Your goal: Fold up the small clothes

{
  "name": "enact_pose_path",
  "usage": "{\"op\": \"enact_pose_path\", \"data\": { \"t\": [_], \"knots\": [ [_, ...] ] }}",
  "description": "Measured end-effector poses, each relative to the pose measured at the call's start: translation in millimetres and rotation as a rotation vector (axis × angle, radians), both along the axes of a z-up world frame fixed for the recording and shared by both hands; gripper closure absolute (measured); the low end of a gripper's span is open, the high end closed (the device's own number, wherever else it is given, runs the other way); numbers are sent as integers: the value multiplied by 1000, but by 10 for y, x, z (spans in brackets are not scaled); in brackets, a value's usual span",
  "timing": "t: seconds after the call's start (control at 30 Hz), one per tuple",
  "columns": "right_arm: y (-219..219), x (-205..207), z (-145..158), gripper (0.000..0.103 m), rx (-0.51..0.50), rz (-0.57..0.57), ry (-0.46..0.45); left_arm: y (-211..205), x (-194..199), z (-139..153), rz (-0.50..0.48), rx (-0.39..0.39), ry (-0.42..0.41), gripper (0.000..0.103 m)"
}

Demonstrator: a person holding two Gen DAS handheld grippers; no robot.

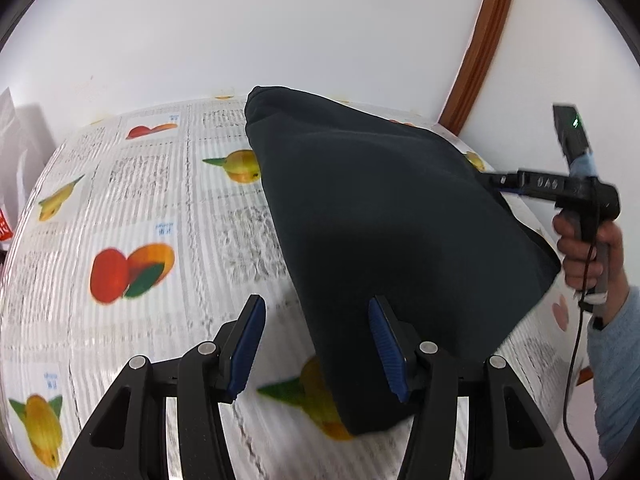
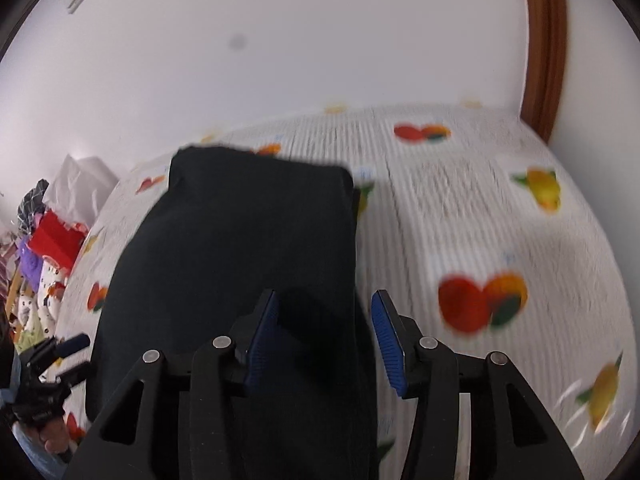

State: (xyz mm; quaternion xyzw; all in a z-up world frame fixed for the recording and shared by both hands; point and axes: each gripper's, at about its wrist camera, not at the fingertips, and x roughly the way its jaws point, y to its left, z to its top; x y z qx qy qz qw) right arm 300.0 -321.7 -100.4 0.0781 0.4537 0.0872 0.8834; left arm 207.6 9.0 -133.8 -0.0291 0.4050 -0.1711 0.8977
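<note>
On the fruit-print table (image 1: 140, 208), the dark garment (image 1: 392, 216) lies folded; left gripper (image 1: 316, 344) gapes wide at its near edge, right gripper (image 2: 324, 336) wide over its right edge.

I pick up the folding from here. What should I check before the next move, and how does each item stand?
1. Left gripper open: ok.
2. Right gripper open: ok.
3. Dark garment folded flat on the tablecloth: cannot tell, views are blurred.
4. Cloth between the right fingers: ok, but ungripped.
5. Garment apart from the clothes pile: ok.
</note>
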Motion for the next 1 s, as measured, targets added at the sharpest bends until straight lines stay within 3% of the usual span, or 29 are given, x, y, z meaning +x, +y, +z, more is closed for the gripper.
{"op": "enact_pose_path", "data": {
  "t": [0.1,0.13,0.2,0.3,0.43,0.57,0.63,0.73,0.9,1.0],
  "knots": [
    [-57,-34,-174,98,123,-7,50,46,-105,-27,2,-14,0,51],
    [-88,-53,-173,98,163,-6,33,66,-145,-37,3,-18,5,51],
    [-184,-157,-87,98,181,-41,-74,87,-205,-38,-1,-21,10,51],
    [-247,-241,-76,98,227,-86,-67,105,-286,-35,-3,3,6,51],
    [-157,-515,101,94,44,-149,-113,164,-360,-57,-6,-5,9,52],
    [-131,-999,174,91,-41,-172,-126,181,-465,-104,-36,-11,14,52],
    [-127,-1222,170,79,-72,-176,-128,173,-516,-125,-51,-9,15,52],
    [-89,-1579,78,65,-113,-188,-119,140,-580,-144,-71,-1,18,52],
    [-23,-1781,-228,65,-84,-186,-55,-4,-631,-189,-93,62,4,52],
    [80,-1712,-367,65,-61,-178,-48,-71,-593,-232,-102,56,30,52]
  ]
}}
